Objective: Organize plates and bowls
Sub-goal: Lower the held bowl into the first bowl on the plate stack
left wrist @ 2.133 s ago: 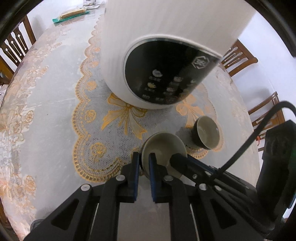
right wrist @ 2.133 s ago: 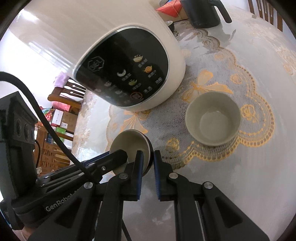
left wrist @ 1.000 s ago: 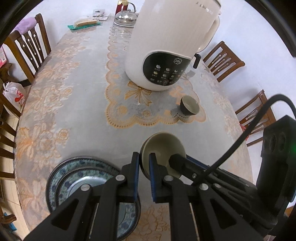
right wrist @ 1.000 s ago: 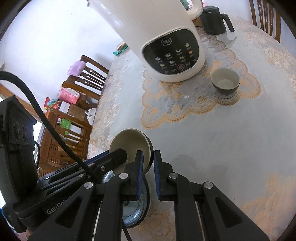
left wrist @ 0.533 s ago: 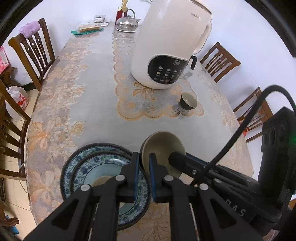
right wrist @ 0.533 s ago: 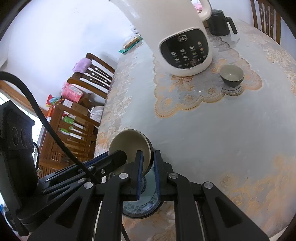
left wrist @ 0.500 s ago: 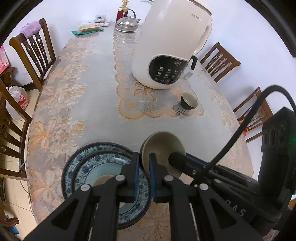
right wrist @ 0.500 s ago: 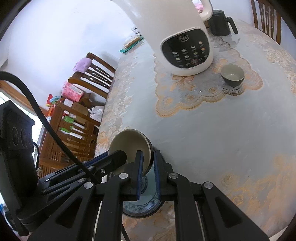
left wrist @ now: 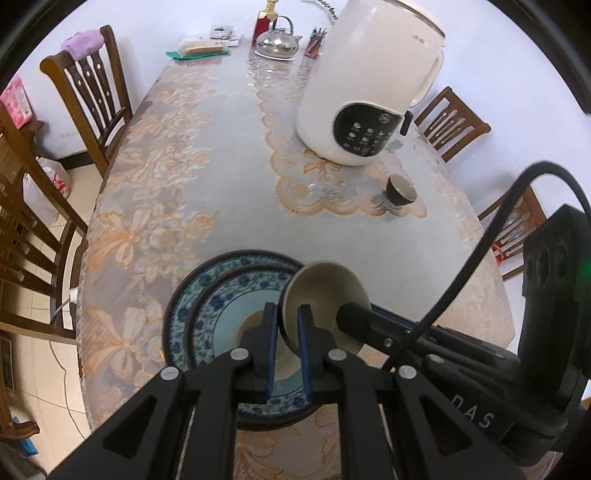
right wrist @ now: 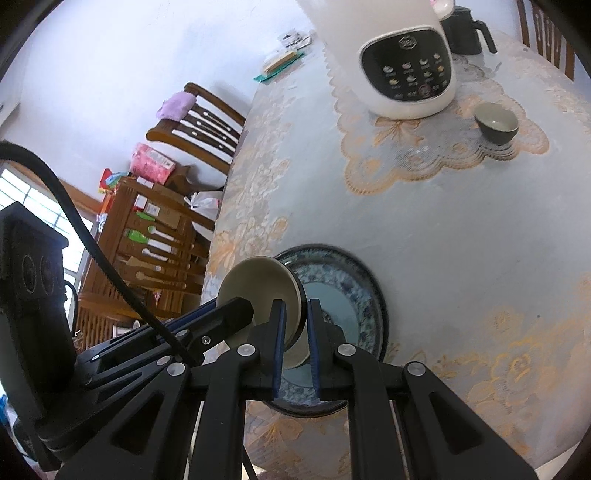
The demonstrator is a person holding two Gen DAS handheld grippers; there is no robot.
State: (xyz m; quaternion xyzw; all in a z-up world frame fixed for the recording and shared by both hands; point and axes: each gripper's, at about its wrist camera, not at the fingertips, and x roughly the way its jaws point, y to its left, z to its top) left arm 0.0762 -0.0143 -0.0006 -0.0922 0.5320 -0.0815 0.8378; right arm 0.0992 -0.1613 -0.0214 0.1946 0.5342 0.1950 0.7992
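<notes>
A small bowl (left wrist: 325, 288), cream inside and dark outside, hangs tilted in the air, held at opposite sides of its rim by both grippers. My left gripper (left wrist: 286, 314) is shut on the bowl's left rim; my right gripper (right wrist: 295, 314) is shut on the rim of the same bowl (right wrist: 258, 284). Directly beneath lie stacked blue-patterned plates (left wrist: 184, 306) near the table's front end, seen from the other side as plates (right wrist: 354, 288). A beige shape at their centre is mostly hidden by the fingers. A second small bowl (left wrist: 400, 188) stands on the lace mat.
A big white appliance (left wrist: 369, 92) with a black panel stands on the mat behind the second bowl (right wrist: 496, 123). A steel kettle (left wrist: 277, 44) and a black jug (right wrist: 467, 31) sit at the far end. Wooden chairs (left wrist: 88, 92) ring the table.
Both grippers have carried the bowl back from the white appliance toward the table's near end. The blue plates have come into view and now lie right under the bowl.
</notes>
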